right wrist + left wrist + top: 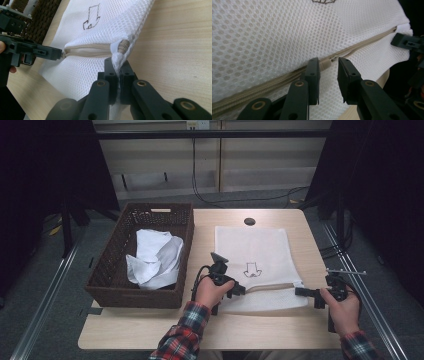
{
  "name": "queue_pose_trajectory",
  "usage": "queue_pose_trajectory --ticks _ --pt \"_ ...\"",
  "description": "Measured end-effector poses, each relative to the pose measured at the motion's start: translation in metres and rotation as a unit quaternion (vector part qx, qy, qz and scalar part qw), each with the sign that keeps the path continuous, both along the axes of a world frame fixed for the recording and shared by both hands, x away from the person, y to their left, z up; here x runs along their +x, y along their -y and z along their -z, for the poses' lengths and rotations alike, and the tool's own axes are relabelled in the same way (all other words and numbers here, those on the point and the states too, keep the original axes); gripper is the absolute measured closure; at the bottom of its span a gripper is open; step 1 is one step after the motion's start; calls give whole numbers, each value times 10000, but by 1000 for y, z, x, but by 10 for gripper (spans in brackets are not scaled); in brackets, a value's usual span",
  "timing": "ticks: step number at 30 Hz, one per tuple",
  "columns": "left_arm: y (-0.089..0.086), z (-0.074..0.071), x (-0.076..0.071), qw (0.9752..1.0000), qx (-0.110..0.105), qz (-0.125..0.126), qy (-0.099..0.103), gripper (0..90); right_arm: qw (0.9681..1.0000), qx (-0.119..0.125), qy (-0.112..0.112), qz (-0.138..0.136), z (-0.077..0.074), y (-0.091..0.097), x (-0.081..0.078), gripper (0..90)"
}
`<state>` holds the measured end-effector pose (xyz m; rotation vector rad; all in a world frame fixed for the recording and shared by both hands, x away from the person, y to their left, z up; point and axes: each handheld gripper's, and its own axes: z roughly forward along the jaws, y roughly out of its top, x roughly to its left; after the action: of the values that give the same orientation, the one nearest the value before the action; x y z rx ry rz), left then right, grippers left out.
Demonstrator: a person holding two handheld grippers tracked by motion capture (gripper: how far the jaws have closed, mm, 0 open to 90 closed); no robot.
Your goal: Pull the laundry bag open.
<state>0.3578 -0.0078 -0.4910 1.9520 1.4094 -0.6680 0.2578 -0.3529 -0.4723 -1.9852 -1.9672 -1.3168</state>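
Note:
A white mesh laundry bag (252, 255) with a small drawn mark lies flat on the wooden table (150, 325). Its beige zipper (270, 286) runs along the near side. My left gripper (242, 290) sits at the zipper's left end. In the left gripper view its jaws (328, 62) stand apart, with the beige zipper pull (325, 64) in the gap against the left jaw. My right gripper (299, 291) is shut on the bag's right corner (117, 58), pinching the mesh by the zipper's end. The left gripper (60, 53) also shows across the bag in the right gripper view.
A dark wicker basket (107, 270) stands at the table's left and holds crumpled white cloth (155, 257). A round cable hole (249, 221) sits at the table's far edge. Bare wood lies to the right of the bag and along the front edge.

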Motion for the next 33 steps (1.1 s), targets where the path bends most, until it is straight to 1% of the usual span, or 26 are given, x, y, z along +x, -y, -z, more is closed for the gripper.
queue_pose_trajectory --ticks 1,2,3,6,9,10,11,13,14,17,18,20,21,22,23,24,25,27,28,29,30,31,32,33 --pt "2 3 -1 10000 64 -23 25 705 10000 -11 -3 -1 0 0 0 876" --pt "4 5 -2 9999 123 -38 -1 707 10000 -8 7 -1 1 0 0 876" --pt "5 7 -2 10000 16 -69 -33 715 10000 -19 8 -14 1 -1 0 876" --pt "5 8 -2 10000 -41 -73 -21 709 10000 -68 3 0 0 -1 0 876" --pt "4 9 -1 9998 -151 -130 -90 703 10000 -42 -22 15 2 0 0 876" --pt "4 9 -1 9998 -128 -142 -90 706 10000 -56 -19 8 2 0 0 876" --pt "4 10 -1 9996 -186 -168 -134 718 10000 -61 -6 8 2 0 0 876" --pt "4 10 -1 9996 -172 -193 -94 750 10000 -50 -3 26 1 0 0 876" --pt "3 10 -1 9996 -205 -177 -50 767 10000 -54 6 26 1 0 0 876" --pt "1 9 -1 9991 -350 -235 -59 778 10000 -61 10 48 1 0 0 876" --pt "1 9 -1 9987 -436 -254 -84 780 10000 -52 5 38 1 0 0 876" --pt "1 7 -2 9978 -570 -326 -55 782 10000 -41 -4 35 1 0 0 876" --pt "1 6 -1 9975 -635 -279 -99 782 10000 -25 -14 40 2 0 0 876" --pt "2 5 -1 9973 -676 -283 -75 780 10000 -26 -8 12 2 -1 1 876" --pt "3 3 -1 9979 -590 -257 -30 779 10000 -32 10 4 3 -2 1 876" --pt "4 3 -2 9982 -567 -215 -1 777 10000 -34 2 0 2 -3 1 876" --pt "5 4 -2 9984 -514 -237 -31 777 10000 -37 -8 -1 2 -3 1 875" --pt "6 6 -1 9992 -358 -178 55 765 10000 -20 2 -25 2 -4 2 875" --pt "7 7 -2 9990 -388 -204 21 764 10000 -29 -1 -21 2 -5 2 875" --pt "7 9 -1 9992 -356 -187 -4 769 10000 -22 -1 -23 2 -5 2 875" --pt "7 10 -1 9990 -386 -212 -35 788 10000 -31 15 -31 2 -4 1 875" --pt "6 12 -1 9991 -358 -198 -61 801 10000 -33 14 -31 2 -4 1 875" --pt "6 13 -1 9991 -368 -191 -62 849 10000 -46 5 -4 2 -4 1 875" --pt "6 13 0 9991 -365 -210 -102 857 10000 -57 6 -7 2 -4 1 875"
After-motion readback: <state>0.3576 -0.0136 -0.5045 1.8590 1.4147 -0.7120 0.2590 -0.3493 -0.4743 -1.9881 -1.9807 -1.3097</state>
